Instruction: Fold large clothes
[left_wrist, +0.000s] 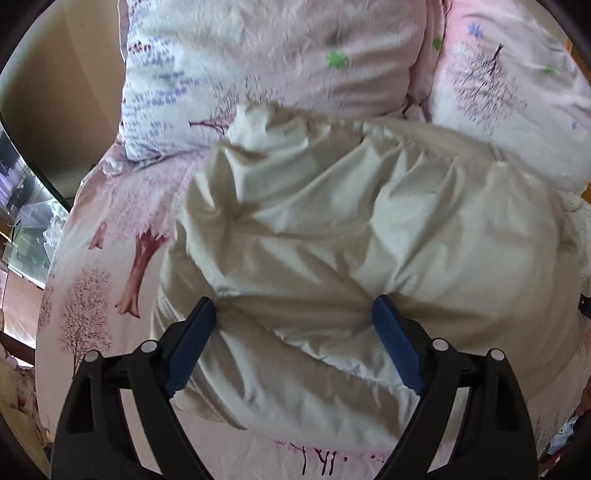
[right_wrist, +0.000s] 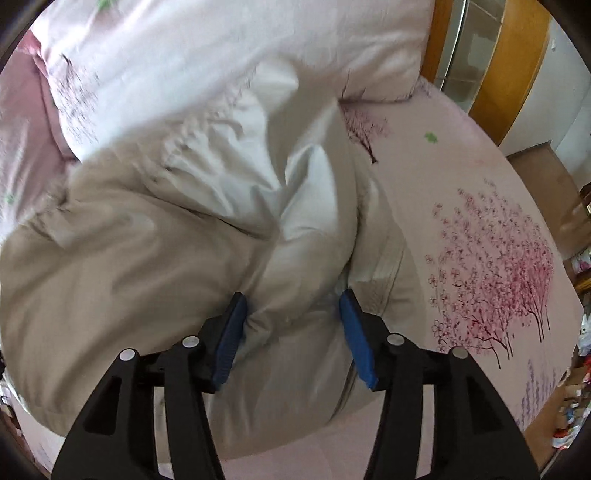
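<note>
A large cream-white garment (left_wrist: 332, 229) lies bunched and wrinkled on a pink bed sheet with tree prints (left_wrist: 99, 280). It also shows in the right wrist view (right_wrist: 155, 251). My left gripper (left_wrist: 295, 314) is open, its blue pads straddling a fold of the garment near its lower edge. My right gripper (right_wrist: 293, 306) is open too, its pads on either side of a raised ridge of the garment. Neither pair of pads presses the cloth.
Two printed pillows (left_wrist: 258, 55) (right_wrist: 207, 55) lie beyond the garment at the head of the bed. A wooden door frame (right_wrist: 495, 74) stands at the upper right. The bed sheet with a pink blossom tree (right_wrist: 491, 269) stretches to the right. Clutter (right_wrist: 576, 387) lies off the bed's right edge.
</note>
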